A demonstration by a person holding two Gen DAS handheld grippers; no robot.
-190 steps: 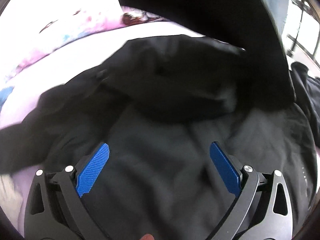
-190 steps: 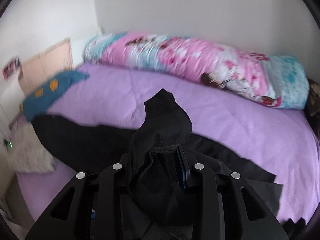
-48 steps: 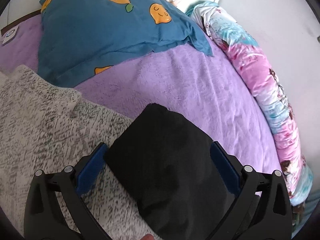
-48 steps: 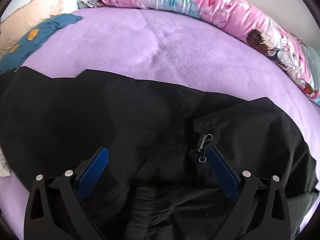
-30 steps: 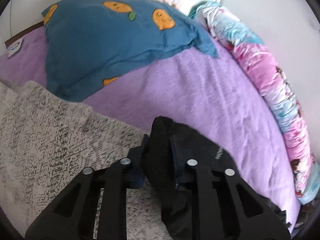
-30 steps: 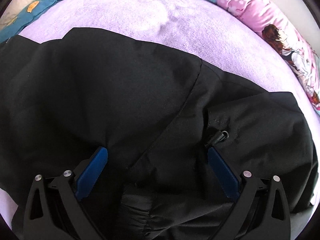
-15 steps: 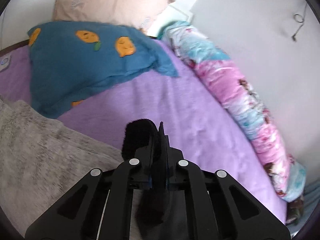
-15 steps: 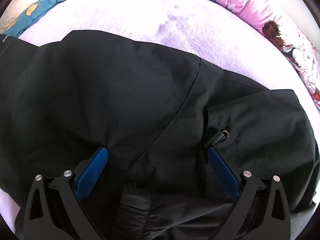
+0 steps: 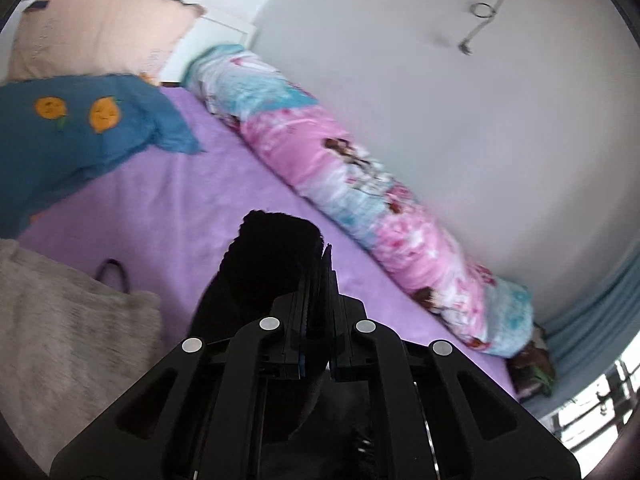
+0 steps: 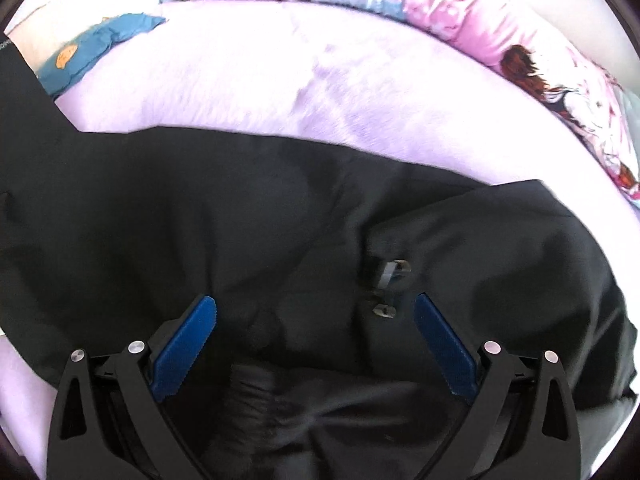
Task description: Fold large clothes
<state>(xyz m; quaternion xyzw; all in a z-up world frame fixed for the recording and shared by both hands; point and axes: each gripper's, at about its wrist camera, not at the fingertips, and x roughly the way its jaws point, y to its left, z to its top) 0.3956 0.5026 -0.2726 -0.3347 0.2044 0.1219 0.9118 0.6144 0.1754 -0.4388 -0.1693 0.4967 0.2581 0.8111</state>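
Observation:
A large black garment (image 10: 280, 220) lies spread across the purple bed (image 10: 360, 92), a zip pull (image 10: 388, 272) showing right of its middle. My right gripper (image 10: 316, 320) hangs open just above it, blue pads (image 10: 184, 344) wide apart with nothing pinched. In the left wrist view my left gripper (image 9: 318, 272) is shut on a fold of the black garment (image 9: 272, 256), raised above the bed (image 9: 192, 200); the cloth bulges over the fingertips and hangs down behind them.
A rolled pink and blue quilt (image 9: 360, 184) runs along the white wall. A blue pillow (image 9: 80, 128) with orange prints and a beige cushion (image 9: 96, 28) sit at the bed's head. A grey knitted throw (image 9: 60, 340) lies at the left. A window rail (image 9: 592, 412) shows lower right.
My left gripper closed on the garment's end and lifted it off the grey throw, tilting up toward the wall. The right gripper stayed open and rose slightly over the garment.

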